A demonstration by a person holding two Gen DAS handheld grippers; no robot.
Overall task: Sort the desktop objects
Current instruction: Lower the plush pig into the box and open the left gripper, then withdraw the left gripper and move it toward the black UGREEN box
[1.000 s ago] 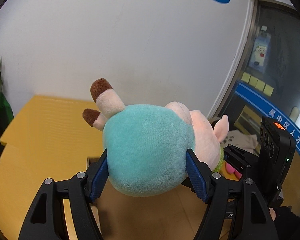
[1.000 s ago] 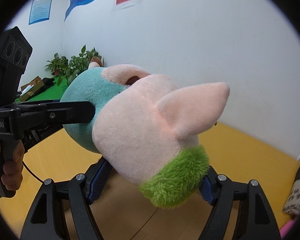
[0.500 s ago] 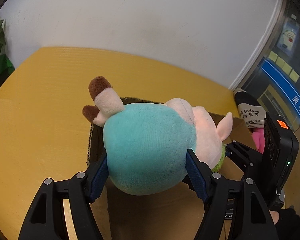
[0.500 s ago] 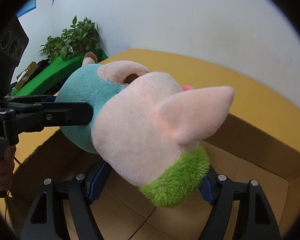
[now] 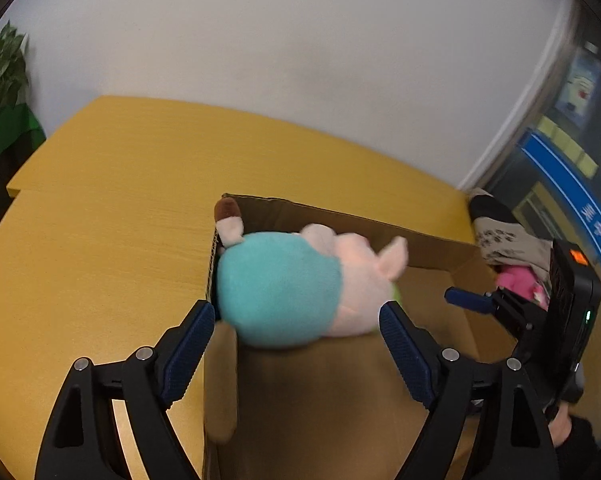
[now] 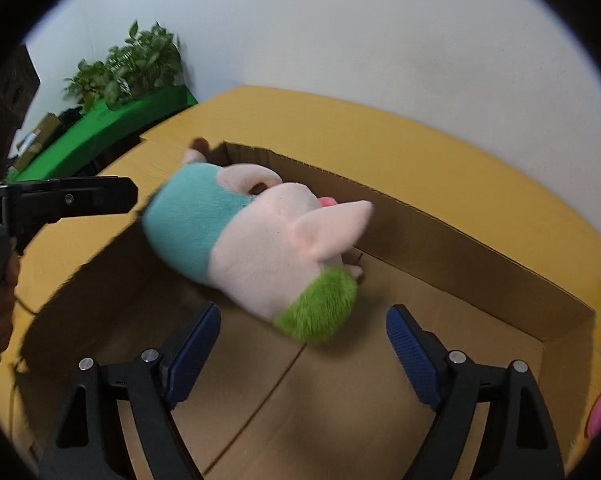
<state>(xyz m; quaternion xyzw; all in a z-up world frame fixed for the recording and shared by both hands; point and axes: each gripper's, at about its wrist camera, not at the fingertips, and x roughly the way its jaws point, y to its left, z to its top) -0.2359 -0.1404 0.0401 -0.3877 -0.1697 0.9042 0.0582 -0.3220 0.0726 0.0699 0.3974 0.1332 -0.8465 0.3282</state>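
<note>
White wall (image 5: pixel 300 60) is filling most of the background, with a blue-banded glass door (image 5: pixel 560 152) sitting off to the right in the left wrist view. A long yellow wood-grain table (image 5: pixel 100 260) is running right up against that wall, and past its far end a green-covered bench (image 6: pixel 112 124) is carrying leafy potted plants (image 6: pixel 132 64).

On the table an open cardboard box (image 6: pixel 460 248) is taking up the middle, flaps up, brown floor showing. Beyond its right side a printed fabric item (image 5: pixel 500 236) and something pink (image 5: pixel 516 280) are lying on the table, can't tell what exactly.

The plush pig (image 6: pixel 260 240), teal body, pink head, green tuft, brown-tipped feet, is looking motion-blurred inside the box opening, feet end up at the far-left corner. Can't tell if it's resting on the box floor.

Left gripper (image 5: pixel 296 328) has just been spreading its blue-padded fingers, and they're standing clear on either side of the teal body, not pressing it. Right gripper (image 6: pixel 302 334) has been widening too, pads apart, with the pig just ahead of the tips.
</note>
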